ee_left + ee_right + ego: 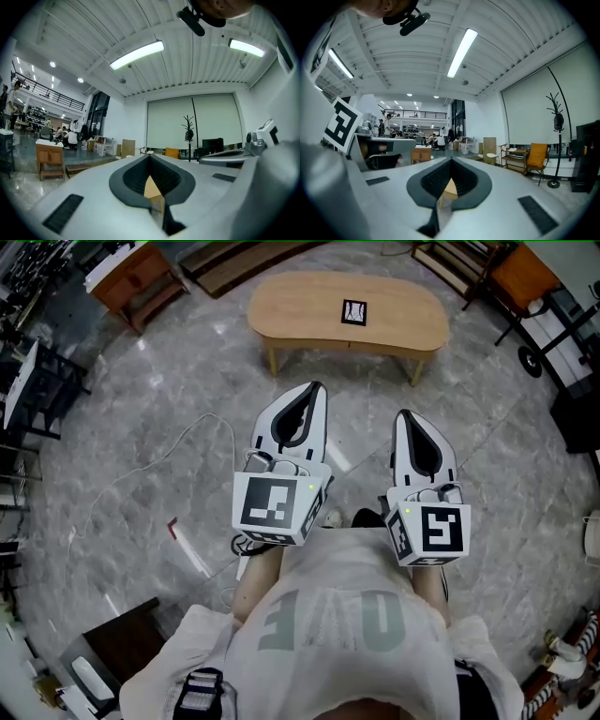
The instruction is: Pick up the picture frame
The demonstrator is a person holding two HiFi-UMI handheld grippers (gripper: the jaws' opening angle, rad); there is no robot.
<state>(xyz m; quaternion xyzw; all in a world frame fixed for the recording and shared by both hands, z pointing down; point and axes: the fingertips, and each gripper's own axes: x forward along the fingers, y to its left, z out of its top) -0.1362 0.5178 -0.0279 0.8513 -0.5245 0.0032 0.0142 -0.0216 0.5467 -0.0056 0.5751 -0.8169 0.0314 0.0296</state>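
Left gripper (316, 390) and right gripper (405, 416), both closed and empty, point level toward the picture frame (354, 312) on the surface (300, 306).

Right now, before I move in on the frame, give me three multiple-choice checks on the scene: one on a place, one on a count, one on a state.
1. Where is the picture frame?
A. on the floor
B. on the wooden table
C. on a chair

2. How many things are on the table top?
A. one
B. two
C. four

3. How do the jaws of the left gripper and the right gripper stand?
A. wide open
B. closed on the frame
C. shut, nothing between them

Answers:
1 B: the frame sits on the table top, well ahead of both grippers.
2 A: only the frame shows there.
3 C: each gripper view shows its jaw tips together, with nothing held.
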